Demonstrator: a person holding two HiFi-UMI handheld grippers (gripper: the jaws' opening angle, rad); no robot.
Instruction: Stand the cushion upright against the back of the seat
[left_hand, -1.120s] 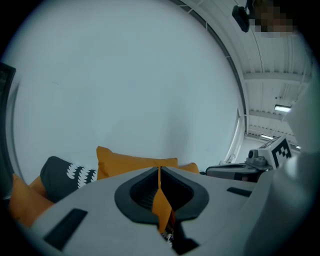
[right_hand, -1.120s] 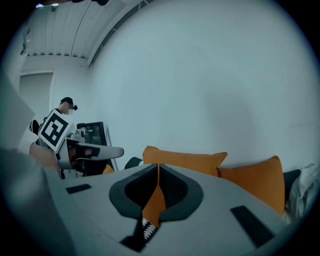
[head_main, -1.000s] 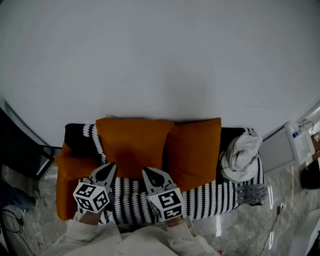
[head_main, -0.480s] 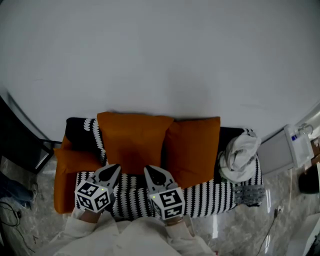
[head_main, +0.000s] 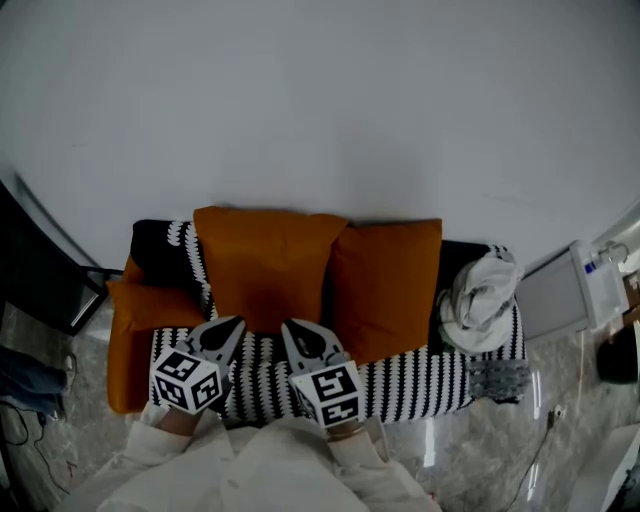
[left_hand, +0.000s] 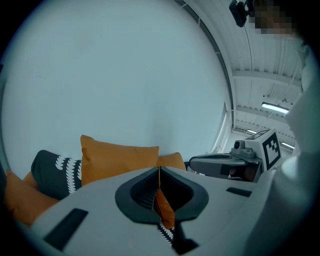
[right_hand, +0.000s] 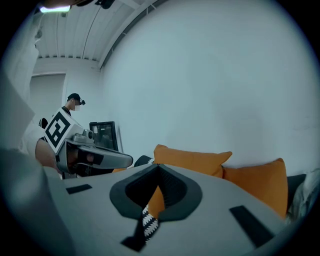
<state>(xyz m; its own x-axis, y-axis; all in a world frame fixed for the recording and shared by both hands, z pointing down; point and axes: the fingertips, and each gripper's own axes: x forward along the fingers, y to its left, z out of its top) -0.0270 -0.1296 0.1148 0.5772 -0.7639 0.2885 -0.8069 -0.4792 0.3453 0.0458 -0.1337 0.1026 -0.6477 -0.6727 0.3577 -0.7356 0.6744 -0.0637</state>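
The sofa (head_main: 420, 385), draped in a black-and-white striped cover, stands against the pale wall. The cushion (head_main: 265, 265), large and orange, stands upright against the sofa's back, left of the sofa's middle. A second orange cushion (head_main: 388, 285) leans just beside it, and a third (head_main: 140, 320) lies at the sofa's left arm. A white bundle of cloth (head_main: 480, 300) sits at the sofa's right end. Both hands are held low over the sofa's front edge, in pale sleeves, with the marker cubes toward the person. The left gripper (head_main: 236, 324) and the right gripper (head_main: 288, 326) point toward the sofa's back, tilted slightly down and angled a little toward each other. Each has its jaws clenched together on nothing, tips near the cushion's lower edge.
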